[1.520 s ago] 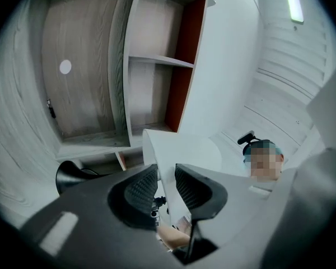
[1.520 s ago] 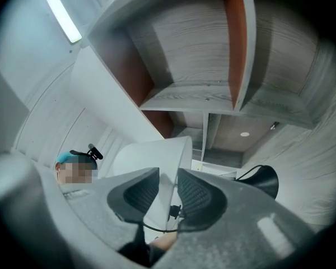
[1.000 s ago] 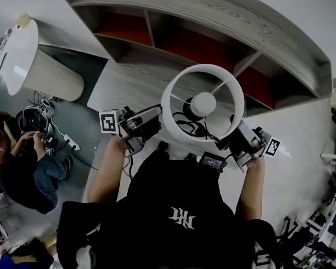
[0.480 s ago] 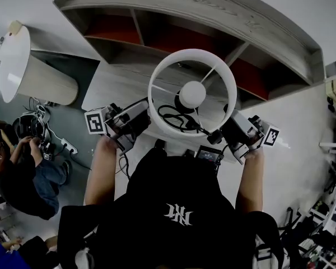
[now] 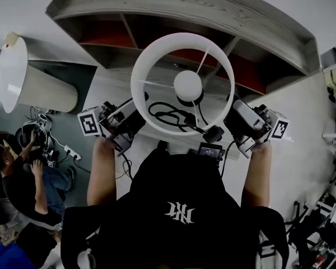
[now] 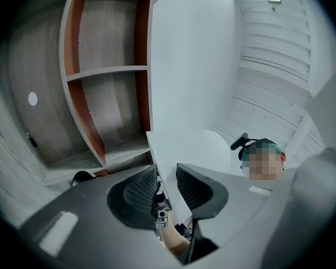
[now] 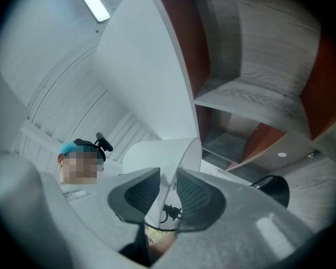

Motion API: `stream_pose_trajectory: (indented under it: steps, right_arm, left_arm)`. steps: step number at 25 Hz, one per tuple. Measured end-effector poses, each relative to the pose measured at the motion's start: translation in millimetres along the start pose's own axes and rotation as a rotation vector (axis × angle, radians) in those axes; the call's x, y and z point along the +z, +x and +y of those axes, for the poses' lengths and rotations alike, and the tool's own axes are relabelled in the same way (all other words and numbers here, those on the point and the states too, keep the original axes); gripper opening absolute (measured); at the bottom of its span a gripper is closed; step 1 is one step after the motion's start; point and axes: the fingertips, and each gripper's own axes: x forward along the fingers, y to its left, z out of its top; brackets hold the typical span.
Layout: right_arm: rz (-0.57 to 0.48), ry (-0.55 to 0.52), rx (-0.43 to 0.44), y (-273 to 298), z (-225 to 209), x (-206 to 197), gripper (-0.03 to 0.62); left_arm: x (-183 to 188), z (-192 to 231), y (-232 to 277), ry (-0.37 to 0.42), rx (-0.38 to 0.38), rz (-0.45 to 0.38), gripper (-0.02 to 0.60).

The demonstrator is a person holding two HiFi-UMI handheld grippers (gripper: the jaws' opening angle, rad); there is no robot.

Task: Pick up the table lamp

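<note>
Up comes the lamp point(image 5: 187, 86) since a second ago: in the head view its shade point(image 5: 182, 38) now looks larger and sits further toward 11 o'clock, and both grippers have risen with it.

I have the left gripper point(image 5: 135, 116) on the shade at about 8 o'clock and the right gripper point(image 5: 231, 114) at about 4 o'clock. In the left gripper view, the left gripper point(image 6: 165, 172) has its jaws only narrowly parted, with the thin white shade wall point(image 6: 173, 150) running between the ribbed pads and pinched there. The right gripper view shows the same: the right gripper point(image 7: 168, 178) has its jaws a small way apart and closed on the shade's edge point(image 7: 182, 156).

So I am holding the lamp up between the two grippers, in front of the shelf point(image 5: 213, 10) at 12 o'clock. Its bulb shows through the open top of the shade, a little toward 1 o'clock of the ring's centre. A black cord point(image 5: 168, 116) lies looped inside the ring toward 7 o'clock, and its plug point(image 5: 214, 133) hangs at 5 o'clock just beside the right gripper.

At 8 o'clock of the view a person point(image 5: 22, 167) sits low.
</note>
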Motion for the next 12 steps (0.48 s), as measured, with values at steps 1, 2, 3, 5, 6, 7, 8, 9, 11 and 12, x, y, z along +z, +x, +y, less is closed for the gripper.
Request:
stream_pose_trajectory:
  steps: [1,2,3,5,6,7,8,9,11,12]
  right_arm:
    - [0.001,0.000,0.009,6.1,6.6,1.2,0.091]
    - [0.002,-0.004,0.014,10.4,11.7,2.2,0.091]
    - [0.004,-0.016,0.011,10.9,14.0,3.5,0.091]
    - [0.004,-0.049,0.004,7.2,15.6,7.4,0.091]
    - [0.004,-0.061,0.005,6.6,17.2,9.3,0.091]
    - [0.003,-0.070,0.004,6.7,19.0,10.8,0.091]
    - [0.004,-0.077,0.001,7.1,20.5,11.9,0.092]
    - [0.005,-0.083,-0.004,7.4,21.9,12.7,0.092]
    - [0.009,-0.091,-0.010,8.9,24.8,13.1,0.094]
    - [0.012,-0.090,-0.006,11.8,27.1,11.9,0.094]
  left_arm:
    - [1.3,-0.4,0.2,0.006,0.003,0.001,0.107]
    - [2.4,-1.1,0.3,0.013,0.007,0.001,0.107]
    - [3.3,-3.3,1.2,0.018,0.007,0.002,0.107]
    - [4.3,-10.3,5.8,0.020,-0.003,0.004,0.107]
    - [4.9,-13.9,8.2,0.021,-0.011,0.005,0.109]
    - [5.7,-16.7,10.1,0.024,-0.017,0.005,0.109]
    - [6.5,-18.3,11.5,0.027,-0.017,0.004,0.109]
    - [7.3,-18.8,12.5,0.030,-0.010,0.003,0.109]
    - [8.8,-21.0,15.3,0.027,-0.001,-0.005,0.109]
    - [8.9,-22.7,16.7,0.019,-0.002,-0.010,0.109]
